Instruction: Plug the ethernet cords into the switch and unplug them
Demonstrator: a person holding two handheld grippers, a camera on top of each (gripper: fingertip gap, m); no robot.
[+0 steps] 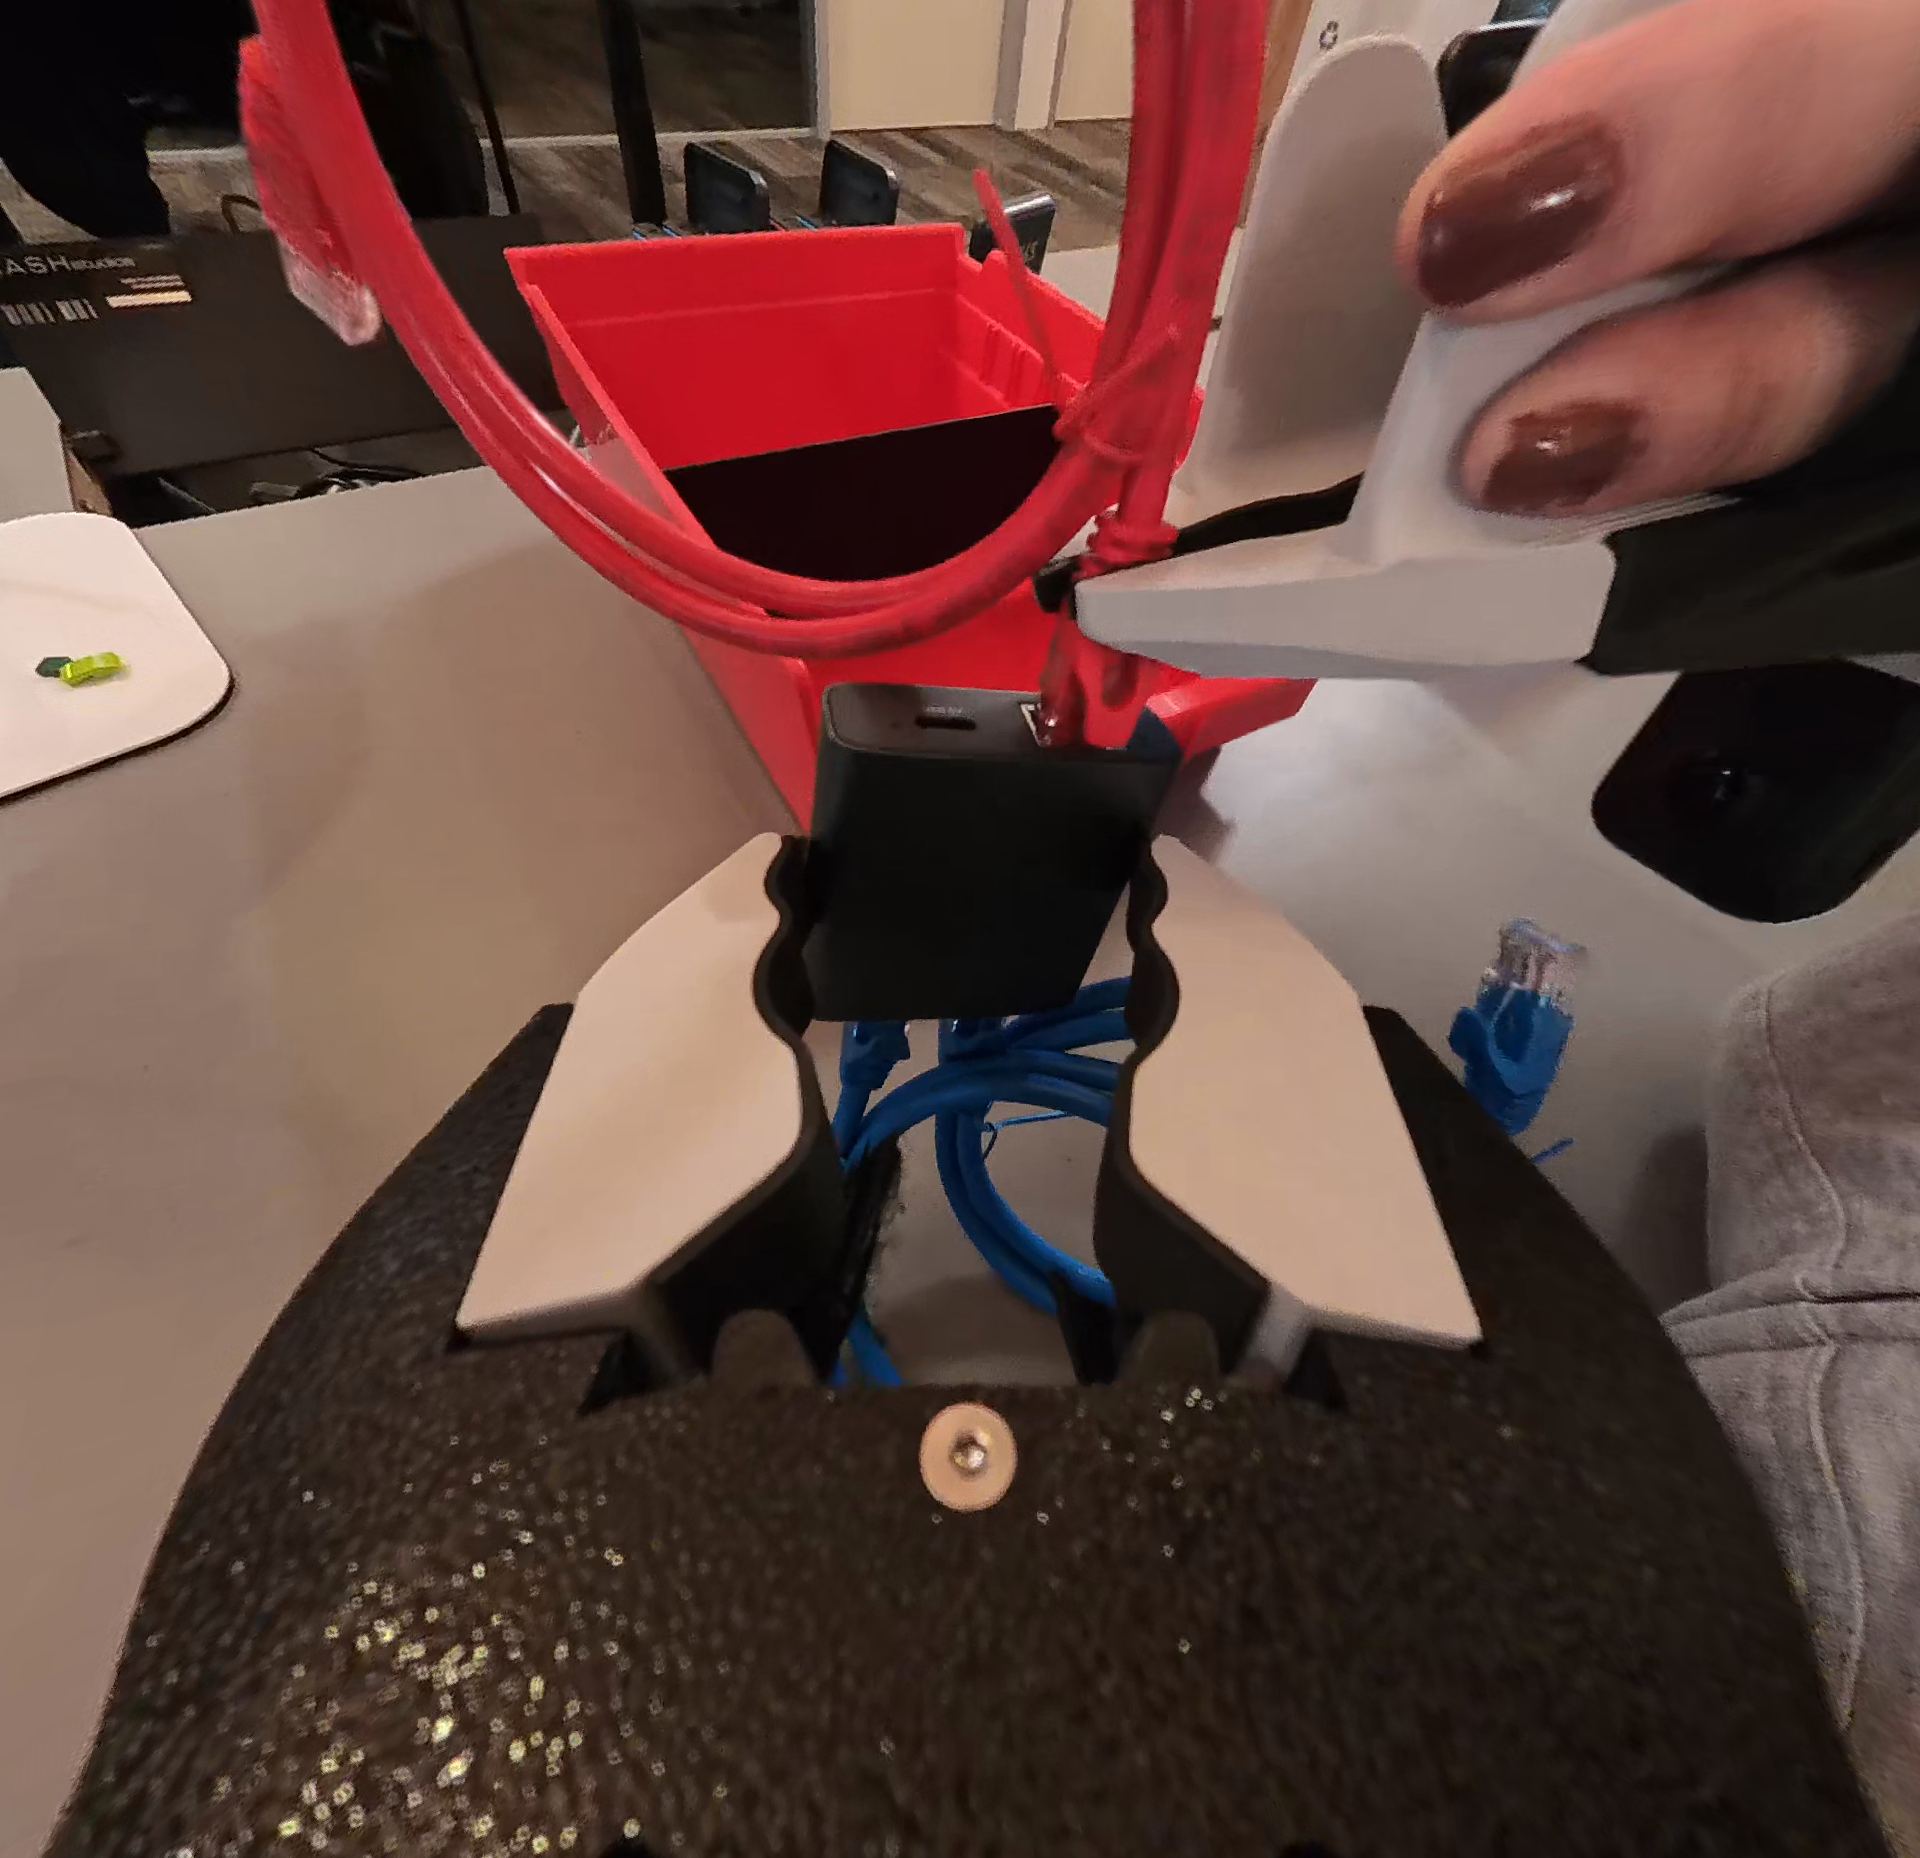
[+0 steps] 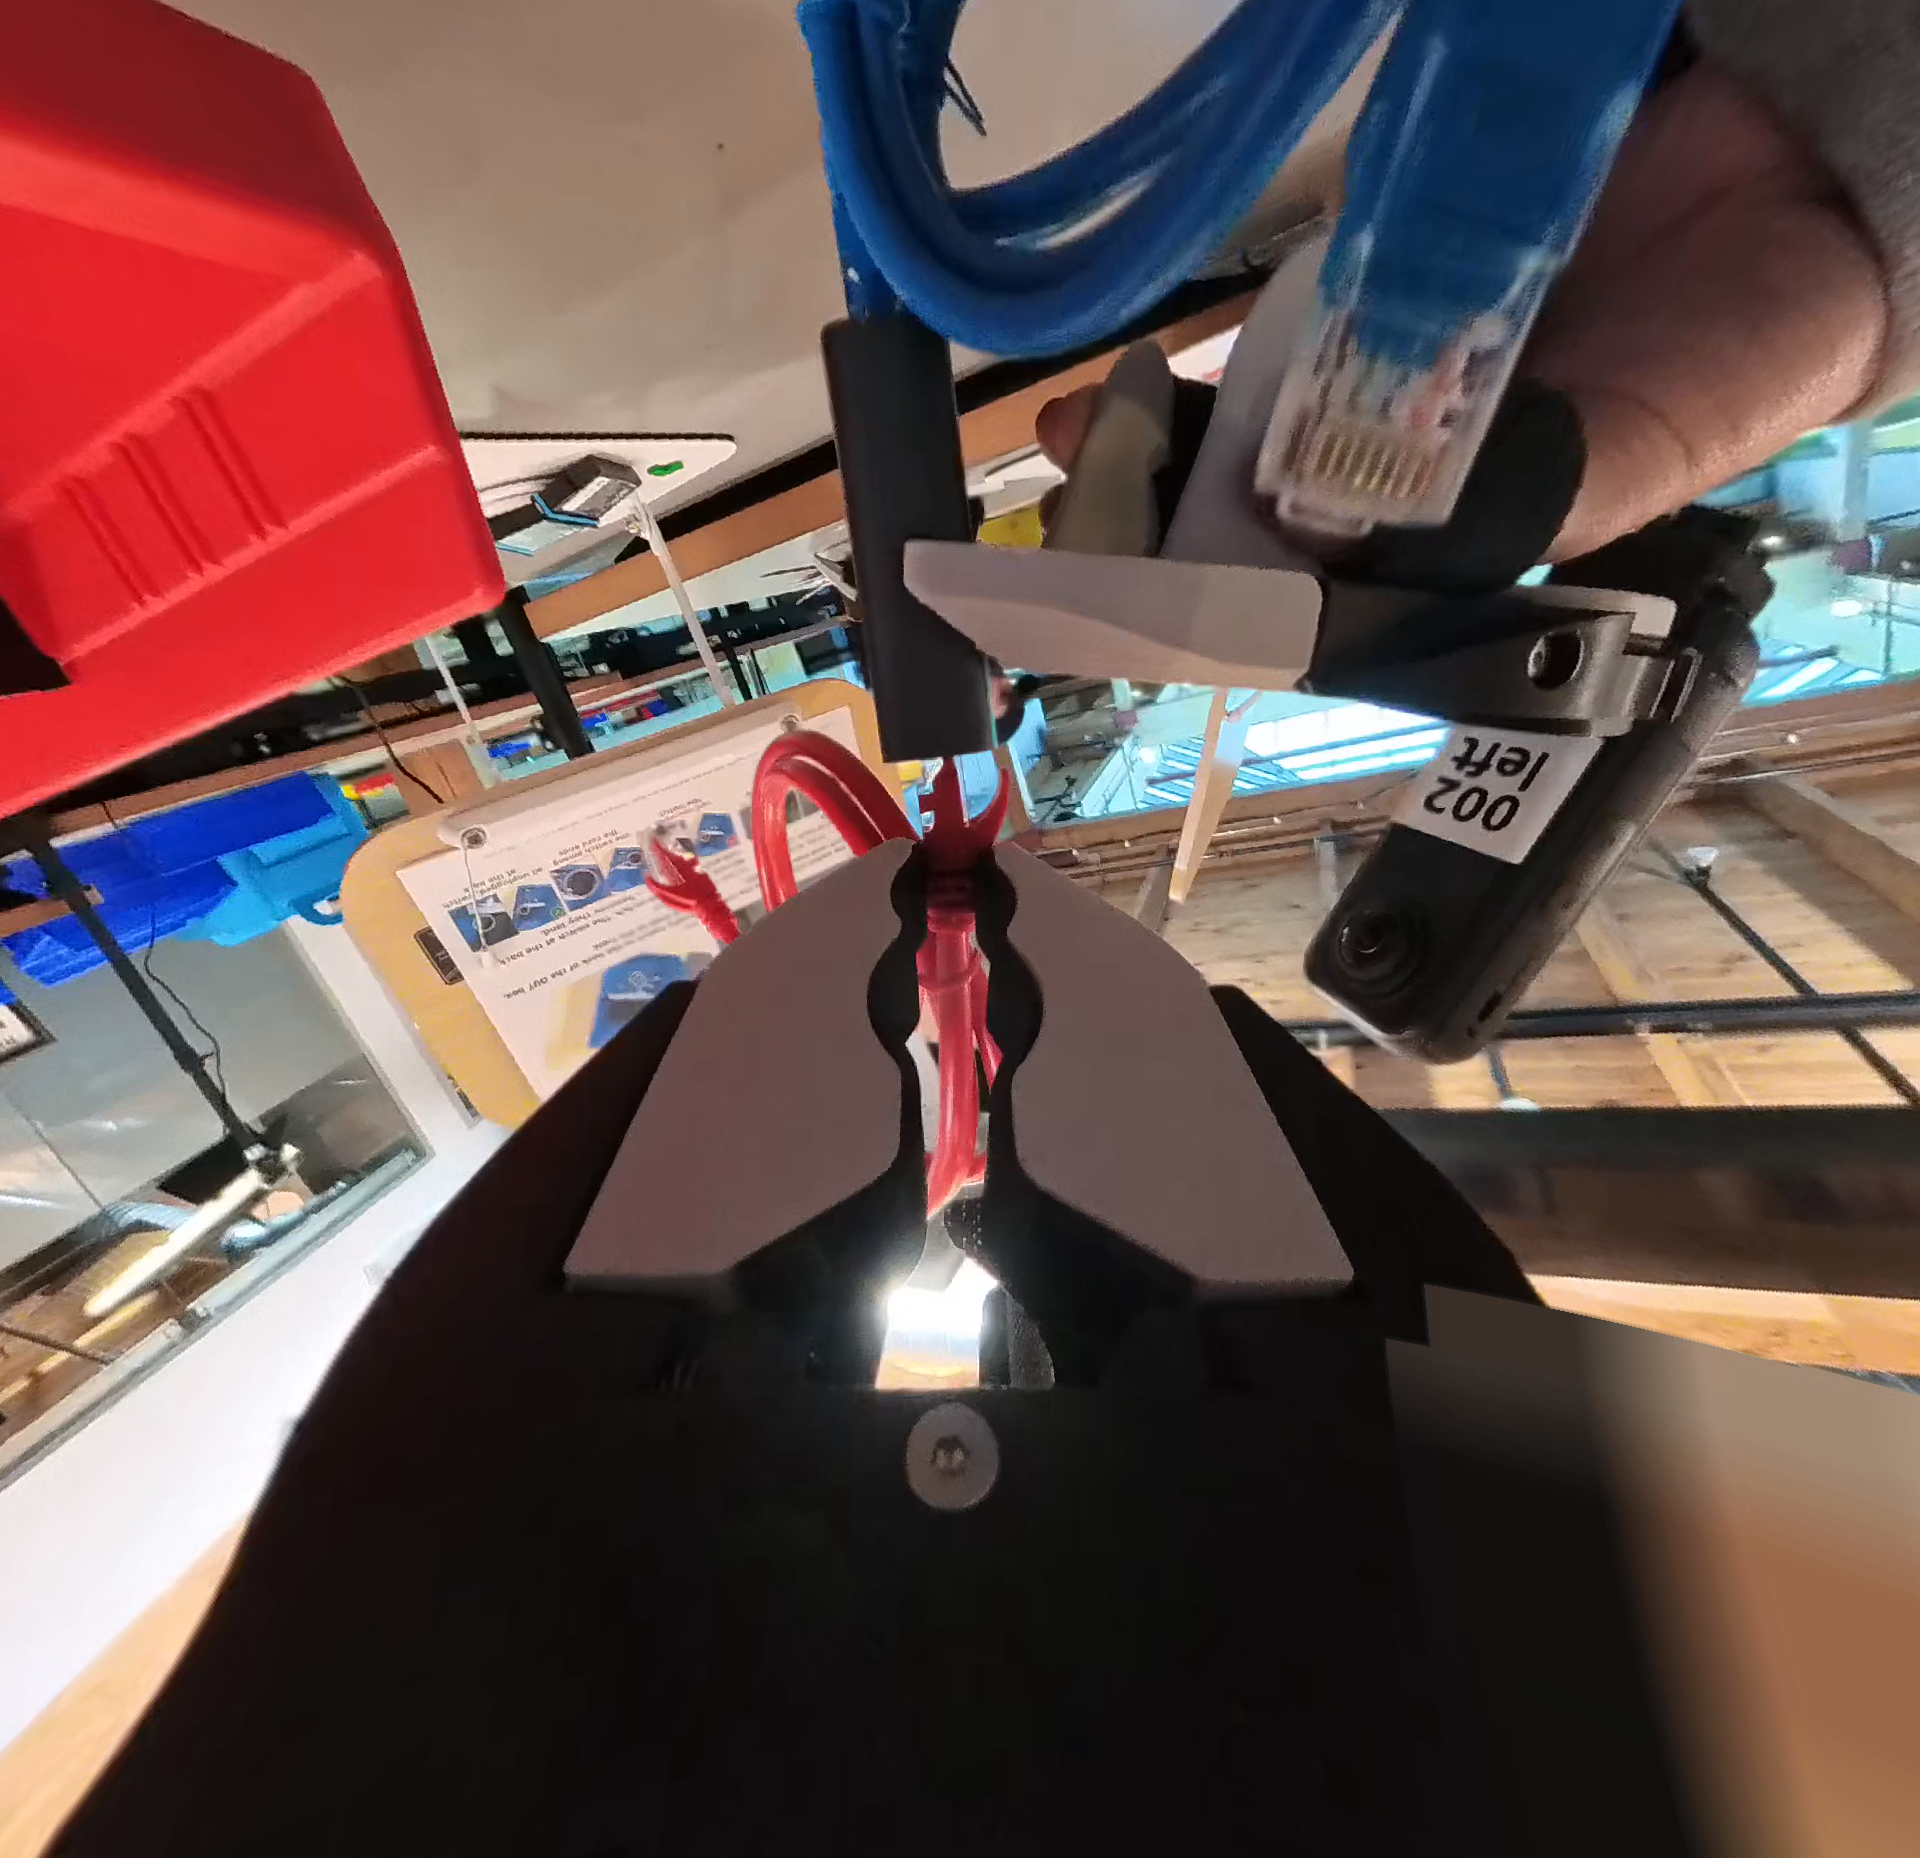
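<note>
You're clamping the black switch [image 1: 966, 873] in your left gripper [image 1: 961, 935] above the table [image 1: 416, 873], pinching the red ethernet cord [image 2: 951, 935] just behind its plug in your right gripper [image 2: 951, 909], plug tip sitting at the switch's port, blue cord [image 1: 997, 1133] dangling below.

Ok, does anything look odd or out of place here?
One thing: a small green object lies loose on the white mat, away from the work. Otherwise the black switch sits tilted between the left gripper's fingers, which seems deliberate.

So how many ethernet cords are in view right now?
2. The red cord is pinched by the right gripper at the switch; the blue cord hangs beneath the switch. Others may be hidden.
</note>
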